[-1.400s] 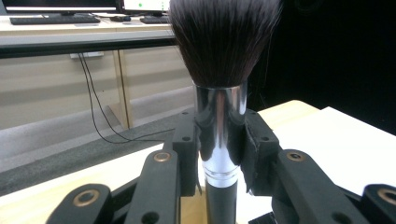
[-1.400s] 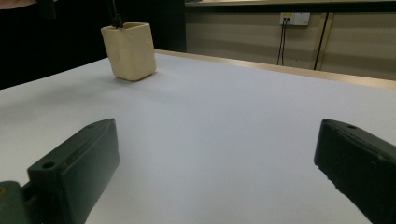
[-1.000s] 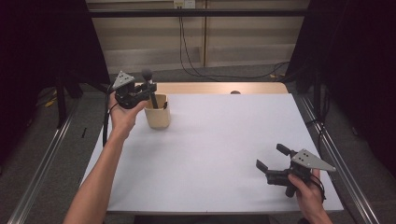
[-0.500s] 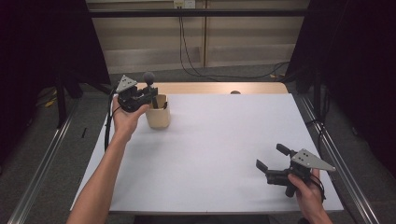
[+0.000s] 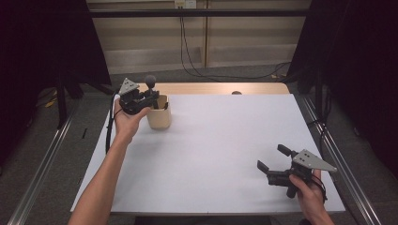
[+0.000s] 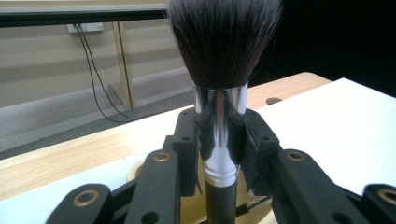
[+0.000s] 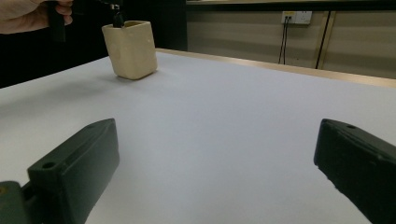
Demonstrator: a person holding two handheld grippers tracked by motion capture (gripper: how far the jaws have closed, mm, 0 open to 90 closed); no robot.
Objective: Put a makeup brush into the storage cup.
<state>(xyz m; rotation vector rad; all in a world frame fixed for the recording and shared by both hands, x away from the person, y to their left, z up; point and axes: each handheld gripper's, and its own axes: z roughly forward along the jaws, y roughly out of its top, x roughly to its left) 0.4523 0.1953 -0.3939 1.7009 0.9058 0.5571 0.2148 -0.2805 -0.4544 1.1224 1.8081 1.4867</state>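
Item: 1 brush [image 6: 222, 93], dark bristles up, silver ferrule, black handle; clamped at the ferrule between the jaws of the left gripper [image 5: 149, 95], upper left of the high view, directly over 1 beige cup [image 5: 158, 114]. In the left gripper view the handle runs down toward the cup's mouth at lower centre; whether its tip is inside the cup or touches the wall cannot be told. Cup stands upright on the white table [image 5: 225, 140], near the far left corner. Right gripper [image 5: 278, 161], lower right of the high view, jaws wide apart, holding nothing, low over bare table; from its own view the cup [image 7: 130, 48] sits upper left, well apart. Risks, as judged: the polished ferrule may slip in the pads if the grip eases, dropping the brush askew; a handle caught on the rim could tip or drag the light cup, since nothing steadies it; a tall brush leaning in a short cup may topple it.
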